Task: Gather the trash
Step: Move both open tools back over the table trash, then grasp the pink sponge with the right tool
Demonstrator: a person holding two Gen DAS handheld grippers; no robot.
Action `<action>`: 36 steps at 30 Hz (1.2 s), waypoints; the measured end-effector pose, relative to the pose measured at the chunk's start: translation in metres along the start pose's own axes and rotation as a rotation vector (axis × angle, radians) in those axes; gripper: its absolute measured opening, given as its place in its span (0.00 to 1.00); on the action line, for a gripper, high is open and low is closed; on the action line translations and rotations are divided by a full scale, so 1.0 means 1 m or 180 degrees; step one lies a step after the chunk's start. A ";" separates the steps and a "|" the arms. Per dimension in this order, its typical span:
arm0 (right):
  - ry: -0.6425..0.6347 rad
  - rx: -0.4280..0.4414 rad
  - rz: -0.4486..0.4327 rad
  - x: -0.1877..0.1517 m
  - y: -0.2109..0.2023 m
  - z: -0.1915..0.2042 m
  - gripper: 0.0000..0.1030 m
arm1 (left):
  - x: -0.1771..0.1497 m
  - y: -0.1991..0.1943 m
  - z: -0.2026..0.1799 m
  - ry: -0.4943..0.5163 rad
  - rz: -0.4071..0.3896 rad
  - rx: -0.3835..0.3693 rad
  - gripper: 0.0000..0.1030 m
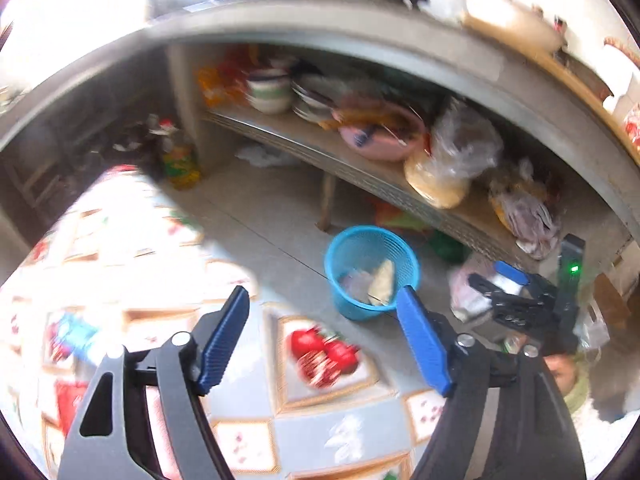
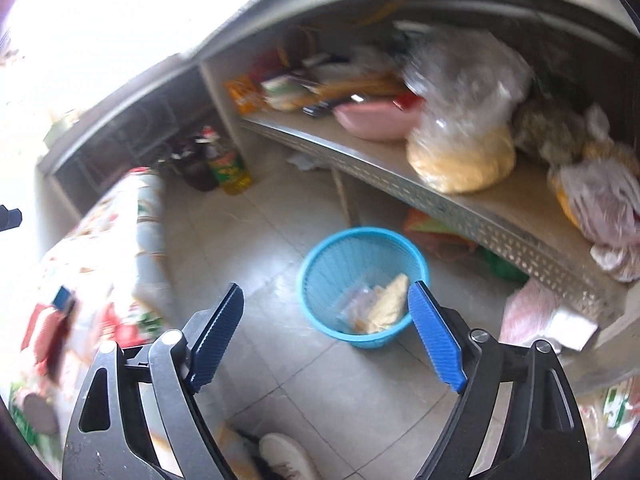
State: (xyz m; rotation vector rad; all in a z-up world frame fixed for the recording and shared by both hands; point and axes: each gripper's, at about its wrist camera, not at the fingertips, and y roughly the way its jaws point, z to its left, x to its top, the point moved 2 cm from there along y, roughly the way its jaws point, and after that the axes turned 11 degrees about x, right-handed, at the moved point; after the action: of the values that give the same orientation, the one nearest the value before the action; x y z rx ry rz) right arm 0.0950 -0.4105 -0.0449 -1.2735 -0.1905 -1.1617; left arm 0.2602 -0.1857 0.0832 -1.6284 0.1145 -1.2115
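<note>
Blue-padded fingers of the left gripper (image 1: 323, 301) stand wide apart and hold nothing, poised over the fruit-print tablecloth (image 1: 320, 364). Its view shows a blurred blue-and-red packet (image 1: 70, 340) lying on that cloth at about nine o'clock, which is likely the next trash, though blur hides its long axis. The right gripper (image 2: 327, 298) is equally spread and empty, hanging over the tiled floor (image 2: 360, 392) with the blue mesh waste basket (image 2: 362, 286) just past its fingertips at one o'clock. Inside the basket lie a pale wedge-shaped scrap (image 2: 386, 304) and a clear wrapper (image 2: 356, 302). Judging by position, the left gripper is nearer the packet, and the right is nearer the basket.
</note>
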 end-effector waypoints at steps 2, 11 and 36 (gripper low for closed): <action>-0.0016 0.0144 0.0026 0.002 -0.007 0.010 0.79 | -0.018 -0.020 0.016 -0.0126 -0.0100 0.0129 0.75; -0.0115 0.0688 0.0065 0.012 -0.031 0.067 0.79 | -0.105 -0.086 0.075 -0.0597 -0.0279 0.0745 0.76; 0.0023 0.2413 0.1824 -0.040 0.088 0.279 0.77 | -0.245 -0.103 0.134 -0.1218 -0.0197 0.1396 0.78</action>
State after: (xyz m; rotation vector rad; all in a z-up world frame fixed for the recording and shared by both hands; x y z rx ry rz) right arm 0.2721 -0.1744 -0.0279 -0.5817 -0.2141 -0.5077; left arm 0.1934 0.0964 0.0144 -1.4466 -0.4184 -0.8722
